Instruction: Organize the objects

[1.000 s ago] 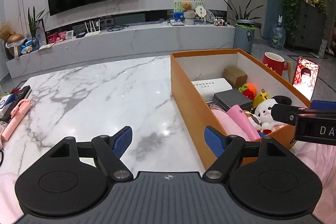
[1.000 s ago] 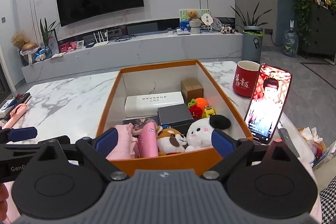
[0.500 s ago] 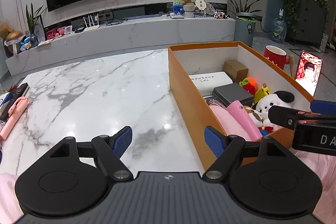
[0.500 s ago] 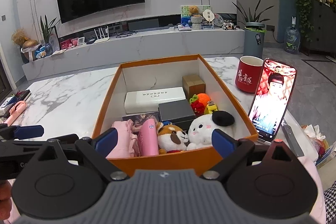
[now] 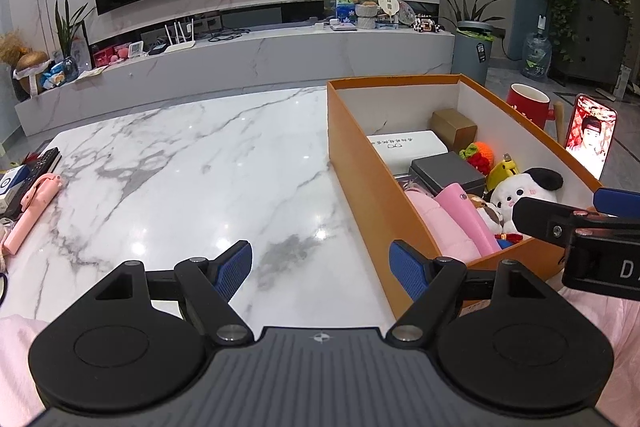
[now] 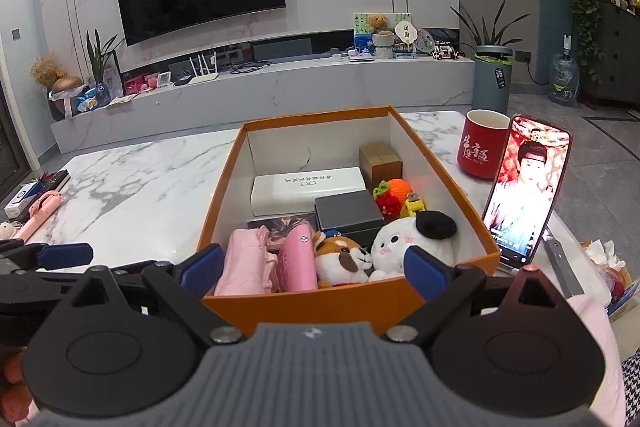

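On the white marble desk [image 5: 192,163] I see the long orange cardboard box [image 6: 224,187] standing open, well to the right of my left tongs [image 5: 320,267] and directly ahead of my right tongs [image 6: 312,265]. Inside it, at the far end, lies a white oblong case [image 6: 308,189] with a small brown carton [image 6: 380,161] beside it; a dark grey flat box [image 6: 347,213] sits nearer. Along the near wall I count folded pink cloth [image 6: 244,261], a pink flat case [image 6: 296,259], a brown-and-white plush dog [image 6: 342,261] and a white plush with a black ear [image 6: 404,241], the two toys touching. An orange and red knitted toy [image 6: 390,195] and a small yellow toy [image 6: 414,205] rest between the plush and the carton.

Right of the box, a red mug [image 6: 482,145] stands behind a propped, lit smartphone [image 6: 524,187]. At the desk's left edge lies a pink selfie stick [image 5: 30,213].

Both pairs of tongs are spread wide apart with nothing between them. My left ones hang over bare marble; my right ones straddle the box's near wall.
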Motion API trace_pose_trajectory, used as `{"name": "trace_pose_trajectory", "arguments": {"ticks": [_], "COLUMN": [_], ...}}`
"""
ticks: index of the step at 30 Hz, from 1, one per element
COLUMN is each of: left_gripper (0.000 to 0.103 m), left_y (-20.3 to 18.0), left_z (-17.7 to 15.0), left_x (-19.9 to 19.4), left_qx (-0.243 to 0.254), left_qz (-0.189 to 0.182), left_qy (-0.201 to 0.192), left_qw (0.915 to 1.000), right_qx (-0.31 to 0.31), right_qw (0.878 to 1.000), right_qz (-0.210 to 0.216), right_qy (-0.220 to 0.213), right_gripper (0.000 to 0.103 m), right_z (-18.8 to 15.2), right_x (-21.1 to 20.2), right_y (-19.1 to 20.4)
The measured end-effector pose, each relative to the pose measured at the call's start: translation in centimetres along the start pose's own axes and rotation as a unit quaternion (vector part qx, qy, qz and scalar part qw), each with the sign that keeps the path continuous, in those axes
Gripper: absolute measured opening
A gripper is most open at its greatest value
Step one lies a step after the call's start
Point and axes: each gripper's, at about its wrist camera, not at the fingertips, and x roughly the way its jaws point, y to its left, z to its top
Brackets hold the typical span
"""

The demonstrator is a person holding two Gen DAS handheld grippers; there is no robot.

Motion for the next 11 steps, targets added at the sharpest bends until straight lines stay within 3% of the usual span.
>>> {"name": "trace_pose_trajectory", "arguments": {"ticks": [11], "left_gripper": [0.091], "left_y": [0.21], "left_z": [-0.26], "left_x": [-0.06], "left_qx": [-0.004], "left_qz": [0.003], "left_qy": [0.005], "left_qw": [1.0], "right_qx": [-0.005], "right_qw": [1.0], "right_qz": [0.006], "right_qy": [0.002], "right_gripper": [0.097], "right_z": [-0.18], "right_x": [-0.15], "right_y": [0.5]}}
